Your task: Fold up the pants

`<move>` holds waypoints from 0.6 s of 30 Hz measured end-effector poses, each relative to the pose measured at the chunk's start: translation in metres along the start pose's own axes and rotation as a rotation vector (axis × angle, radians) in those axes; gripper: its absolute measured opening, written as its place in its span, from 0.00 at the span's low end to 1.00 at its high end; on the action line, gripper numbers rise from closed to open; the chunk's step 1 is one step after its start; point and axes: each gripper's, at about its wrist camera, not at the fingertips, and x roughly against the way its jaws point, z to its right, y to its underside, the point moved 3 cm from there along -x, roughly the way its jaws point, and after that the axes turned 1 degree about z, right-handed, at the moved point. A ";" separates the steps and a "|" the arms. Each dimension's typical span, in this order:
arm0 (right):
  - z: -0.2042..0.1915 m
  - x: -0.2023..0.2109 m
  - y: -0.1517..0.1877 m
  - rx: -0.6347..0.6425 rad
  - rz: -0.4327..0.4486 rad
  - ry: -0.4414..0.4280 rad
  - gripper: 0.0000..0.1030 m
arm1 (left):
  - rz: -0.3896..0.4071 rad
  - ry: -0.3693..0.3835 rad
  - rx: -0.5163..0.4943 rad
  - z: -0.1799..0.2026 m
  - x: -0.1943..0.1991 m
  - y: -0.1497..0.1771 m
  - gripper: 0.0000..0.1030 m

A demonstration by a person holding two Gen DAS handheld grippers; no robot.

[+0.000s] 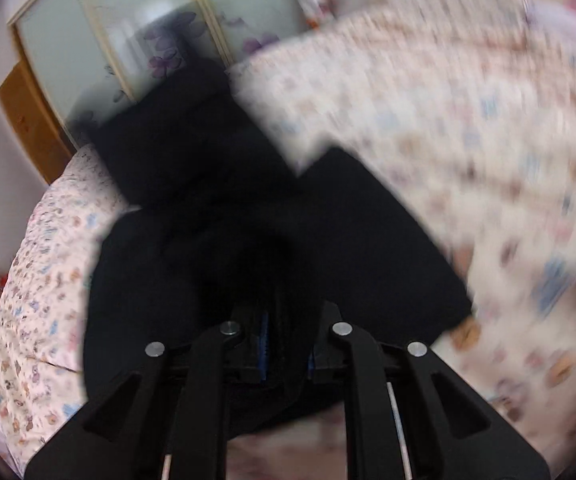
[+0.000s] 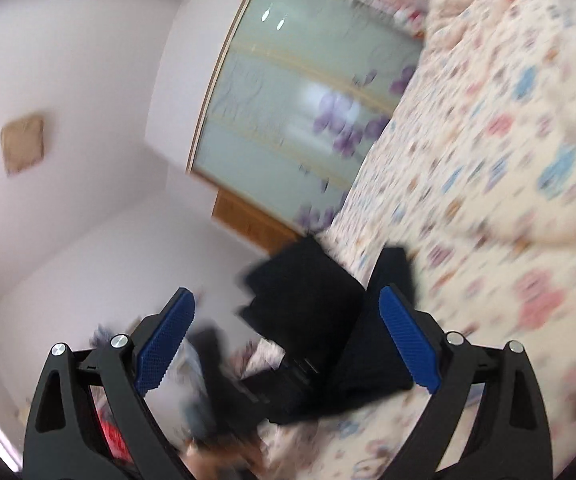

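Two grippers in play, both views smeared with blur. Left gripper is clamped tight on a bunch of the black pants; dark cloth fills the narrow gap between its blue pads and drapes away from the fingers over the bed. Pants spread forward across the floral bedsheet, one wide part toward the right, another darker fold stretching up toward the wardrobe with frosted doors and purple flowers. Floral quilt sits on the right, heavily blurred.

Right gripper stands wide open, nothing pinched; its blue pads are well apart. Between and beyond them, part of the black pants is visible, lying at the edge of the bed, next to a dark blurred object low in the frame that I cannot identify. White wall on the left.
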 end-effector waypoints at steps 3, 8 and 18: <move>0.009 0.012 -0.012 -0.032 0.042 0.014 0.95 | 0.029 -0.051 -0.108 0.026 -0.004 0.012 0.14; 0.012 0.007 -0.008 -0.040 0.013 0.021 0.95 | 0.039 -0.032 -0.049 0.014 0.004 0.010 0.14; 0.014 0.000 -0.008 -0.006 -0.019 0.050 0.95 | 0.157 -0.068 -0.058 -0.018 0.036 0.027 0.13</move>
